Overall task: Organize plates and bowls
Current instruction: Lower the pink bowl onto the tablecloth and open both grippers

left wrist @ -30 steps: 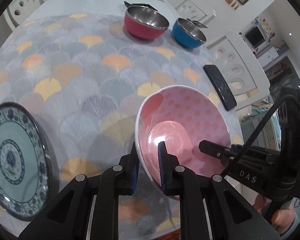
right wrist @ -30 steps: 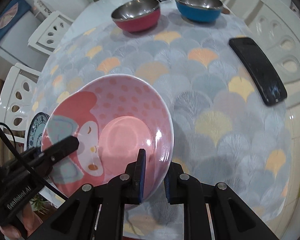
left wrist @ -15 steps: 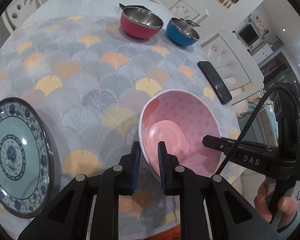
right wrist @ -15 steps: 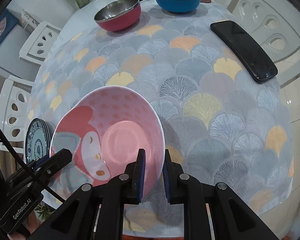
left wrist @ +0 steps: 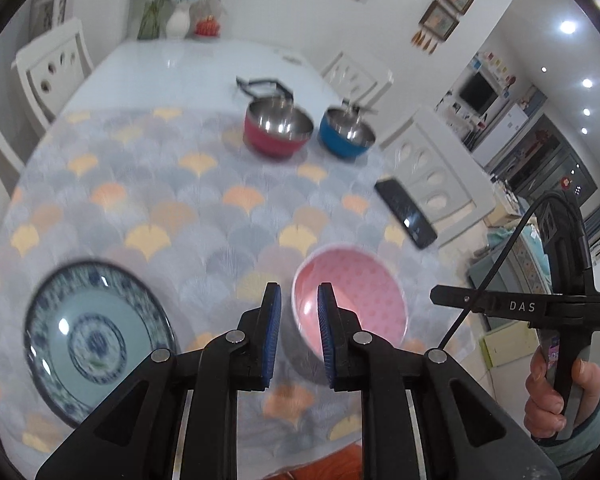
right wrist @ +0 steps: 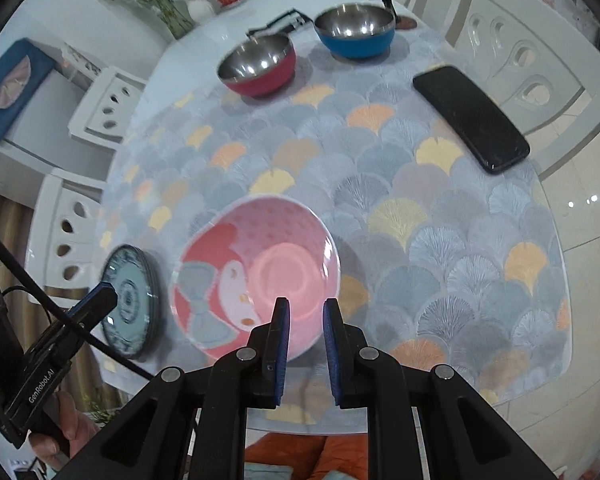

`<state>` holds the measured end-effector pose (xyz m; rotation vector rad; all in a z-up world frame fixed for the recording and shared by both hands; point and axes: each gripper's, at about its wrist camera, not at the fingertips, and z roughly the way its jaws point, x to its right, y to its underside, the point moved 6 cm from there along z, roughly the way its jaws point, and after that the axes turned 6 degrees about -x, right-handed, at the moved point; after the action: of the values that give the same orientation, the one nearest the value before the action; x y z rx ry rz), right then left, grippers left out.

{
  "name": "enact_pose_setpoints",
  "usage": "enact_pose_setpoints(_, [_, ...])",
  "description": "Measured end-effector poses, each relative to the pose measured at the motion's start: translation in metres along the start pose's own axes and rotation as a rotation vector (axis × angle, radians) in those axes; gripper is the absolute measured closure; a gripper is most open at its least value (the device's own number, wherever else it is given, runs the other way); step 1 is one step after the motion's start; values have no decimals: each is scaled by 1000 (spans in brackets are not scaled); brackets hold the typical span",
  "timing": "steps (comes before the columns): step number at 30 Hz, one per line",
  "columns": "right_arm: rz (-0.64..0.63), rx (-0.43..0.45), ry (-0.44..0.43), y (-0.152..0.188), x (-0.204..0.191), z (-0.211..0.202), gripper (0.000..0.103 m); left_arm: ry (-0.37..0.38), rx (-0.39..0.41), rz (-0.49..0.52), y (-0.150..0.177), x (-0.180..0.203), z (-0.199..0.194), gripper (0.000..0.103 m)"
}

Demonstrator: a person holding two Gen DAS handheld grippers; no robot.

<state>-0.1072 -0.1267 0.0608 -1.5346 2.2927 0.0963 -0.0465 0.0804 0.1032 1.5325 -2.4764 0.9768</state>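
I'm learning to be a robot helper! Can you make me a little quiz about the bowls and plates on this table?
1. True or false: the left gripper is squeezing the pink bowl.
2. Which thing lies on the table's right side, nearest the white chair? A) black phone B) blue-patterned plate C) red bowl
3. Fill in: far across the table, the red bowl stands beside a ____ bowl.

Key:
1. False. Both the left gripper and the right gripper are open, and the pink bowl rests on the table.
2. A
3. blue
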Motion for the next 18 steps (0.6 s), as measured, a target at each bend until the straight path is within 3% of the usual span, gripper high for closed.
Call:
enact_pose_setpoints(4, [6,39,-37,-18,-8,-19,85,8,44,24,-27,5,-13,78])
enact_pose_setpoints(9, [-11,94,-30,-53,-15,-34,62,-1,78,46,-61,9,-10,76])
enact_pose_setpoints(14, [-27,101,-58,-97,-21,-33,56,7,68,5,-105,0,11,62])
enact_pose_setpoints(18, [-8,97,-75,-139,-19,-23,46,24,47,-17,-143,-8,37,60])
